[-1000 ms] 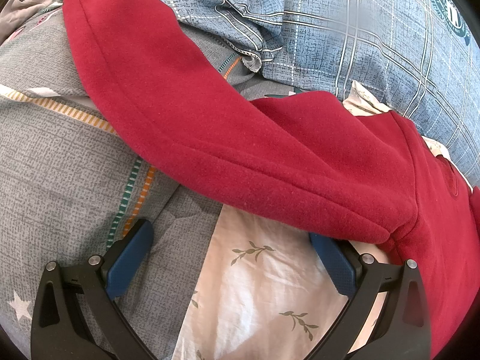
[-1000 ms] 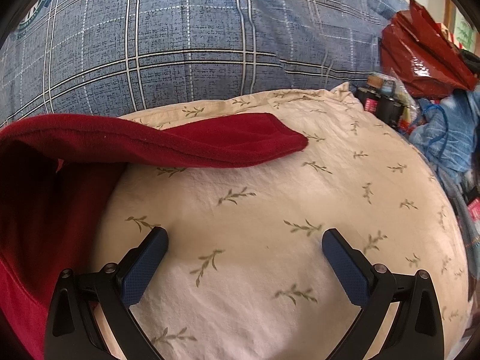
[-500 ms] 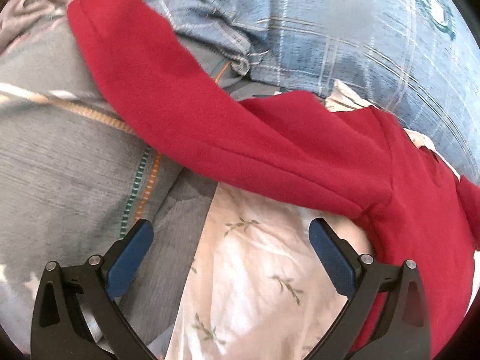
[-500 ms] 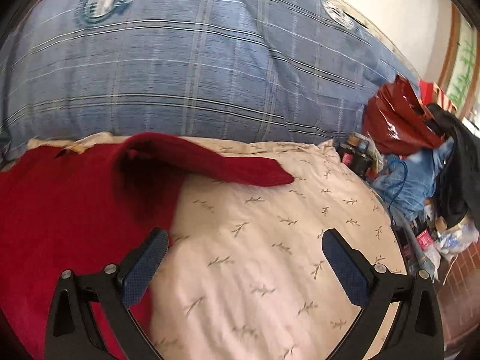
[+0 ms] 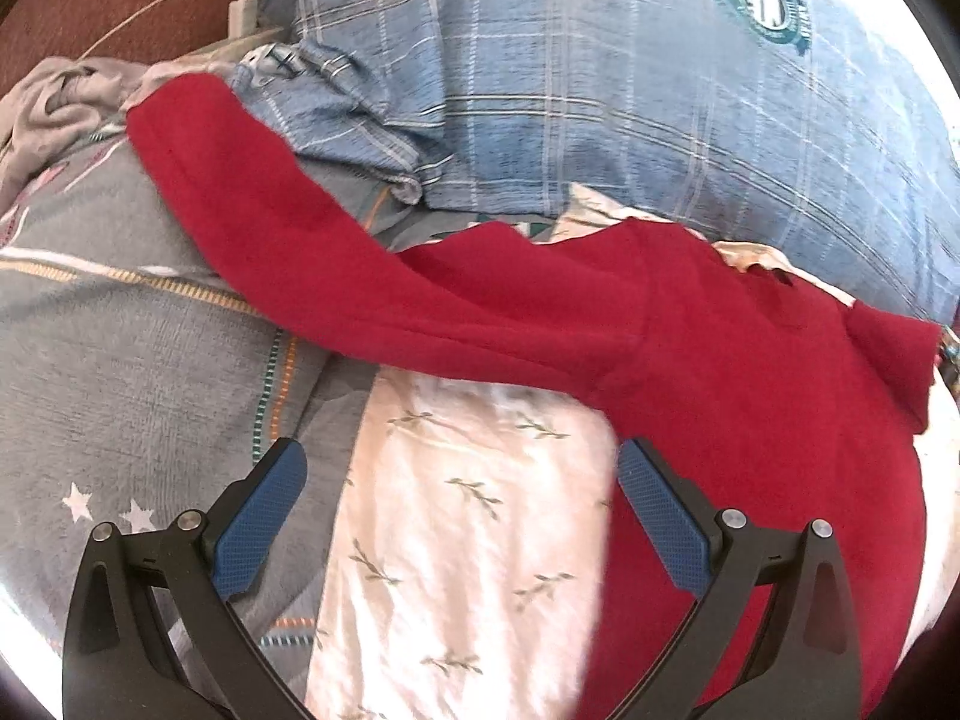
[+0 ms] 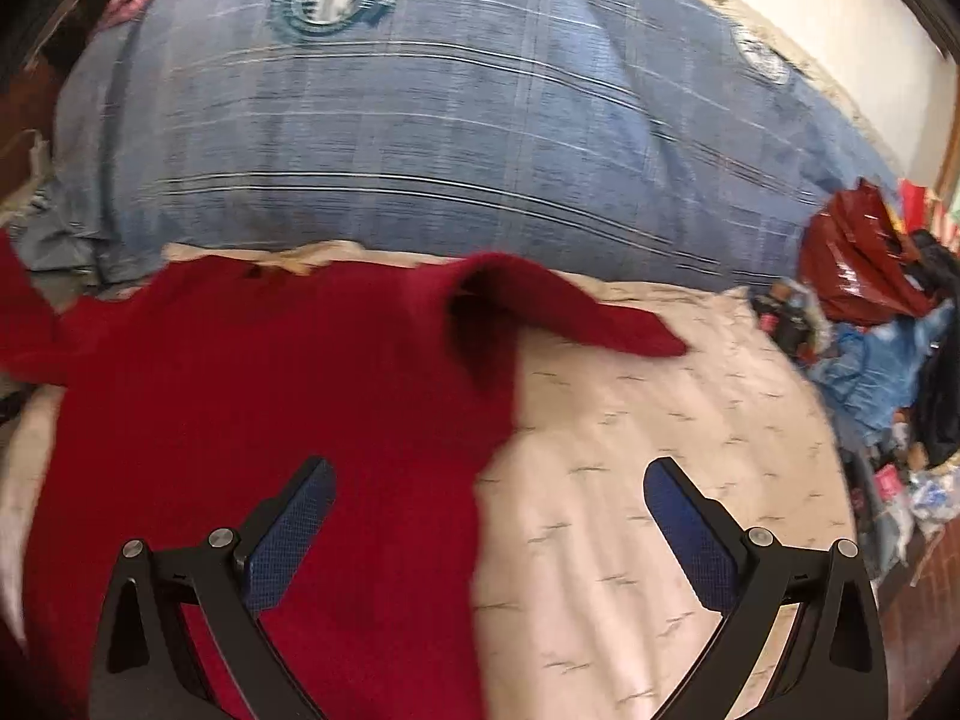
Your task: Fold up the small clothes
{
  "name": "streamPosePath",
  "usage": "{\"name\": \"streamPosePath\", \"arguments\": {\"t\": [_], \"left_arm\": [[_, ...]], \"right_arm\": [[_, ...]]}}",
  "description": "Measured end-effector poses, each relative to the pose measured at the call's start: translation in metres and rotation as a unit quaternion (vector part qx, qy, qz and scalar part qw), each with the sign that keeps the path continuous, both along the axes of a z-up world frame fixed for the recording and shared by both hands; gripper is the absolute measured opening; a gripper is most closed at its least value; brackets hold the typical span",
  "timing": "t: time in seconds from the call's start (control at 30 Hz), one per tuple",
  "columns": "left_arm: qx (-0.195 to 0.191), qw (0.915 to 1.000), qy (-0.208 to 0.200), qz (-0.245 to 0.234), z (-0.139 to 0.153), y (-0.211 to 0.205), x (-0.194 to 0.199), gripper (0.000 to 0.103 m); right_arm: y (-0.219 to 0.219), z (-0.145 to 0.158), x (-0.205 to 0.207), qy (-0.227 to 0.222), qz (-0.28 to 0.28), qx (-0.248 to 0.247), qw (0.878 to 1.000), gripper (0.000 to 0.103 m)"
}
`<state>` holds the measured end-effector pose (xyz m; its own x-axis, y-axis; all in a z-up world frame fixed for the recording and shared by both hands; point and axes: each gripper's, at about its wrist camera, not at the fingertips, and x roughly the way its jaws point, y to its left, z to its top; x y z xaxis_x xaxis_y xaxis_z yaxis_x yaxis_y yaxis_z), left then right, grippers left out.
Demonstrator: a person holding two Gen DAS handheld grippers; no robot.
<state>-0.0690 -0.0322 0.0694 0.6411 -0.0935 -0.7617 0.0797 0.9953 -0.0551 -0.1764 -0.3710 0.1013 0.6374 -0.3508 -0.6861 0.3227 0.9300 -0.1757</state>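
Observation:
A red long-sleeved sweater (image 5: 720, 372) lies spread on a cream sheet with leaf sprigs (image 5: 468, 540). One sleeve (image 5: 252, 180) stretches up-left over a grey quilt. In the right wrist view the sweater's body (image 6: 300, 396) fills the left half, and its other sleeve (image 6: 576, 312) points right across the sheet. My left gripper (image 5: 459, 474) hovers open over the sheet below the left sleeve, holding nothing. Open as well, my right gripper (image 6: 489, 492) hangs above the sweater's right edge, with its left pad (image 6: 288, 534) over red cloth.
A big blue plaid quilt (image 6: 450, 138) is heaped behind the sweater. The grey quilt (image 5: 120, 360) with stars and stripes lies at the left. A white charger and cable (image 5: 240, 6) sit at the top left. A red bag (image 6: 858, 258) and clutter stand beyond the bed's right edge.
Both grippers have pulled back and up from the bed, so more of the sweater and plaid quilt shows. Both stayed open throughout. The sweater lies where it was.

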Motion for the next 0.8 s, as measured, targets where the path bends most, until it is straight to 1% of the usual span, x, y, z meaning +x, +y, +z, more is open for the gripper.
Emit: {"name": "streamPosePath", "arguments": {"t": [0.1, 0.17, 0.23, 0.37, 0.47, 0.6, 0.73, 0.8], "left_arm": [[0.001, 0.9999, -0.011, -0.011, 0.01, -0.009, -0.006, 0.103], [0.001, 0.9997, -0.016, -0.019, 0.015, -0.014, -0.01, 0.103], [0.0, 0.9994, -0.02, -0.028, 0.019, -0.019, -0.013, 0.103], [0.001, 0.999, -0.027, -0.035, 0.025, -0.027, -0.016, 0.103], [0.003, 0.9987, -0.032, -0.041, 0.029, -0.034, -0.016, 0.103], [0.004, 0.9982, -0.037, -0.046, 0.033, -0.041, -0.017, 0.103], [0.007, 0.9981, -0.039, -0.048, 0.032, -0.047, -0.012, 0.103], [0.008, 0.9982, -0.037, -0.047, 0.029, -0.05, -0.009, 0.103]], "right_arm": [[0.022, 0.006, 0.007, 0.005, 0.038, 0.038, 0.999, 0.103], [0.038, 0.009, 0.014, 0.01, 0.067, 0.079, 0.995, 0.103], [0.05, 0.01, 0.02, 0.016, 0.085, 0.108, 0.99, 0.103], [0.075, 0.013, 0.033, 0.016, 0.108, 0.153, 0.982, 0.103], [0.082, 0.015, 0.045, 0.017, 0.114, 0.179, 0.977, 0.103], [0.088, 0.017, 0.061, 0.01, 0.118, 0.169, 0.978, 0.103], [0.088, 0.011, 0.074, 0.01, 0.111, 0.163, 0.98, 0.103], [0.086, 0.006, 0.078, 0.007, 0.102, 0.149, 0.984, 0.103]]}}
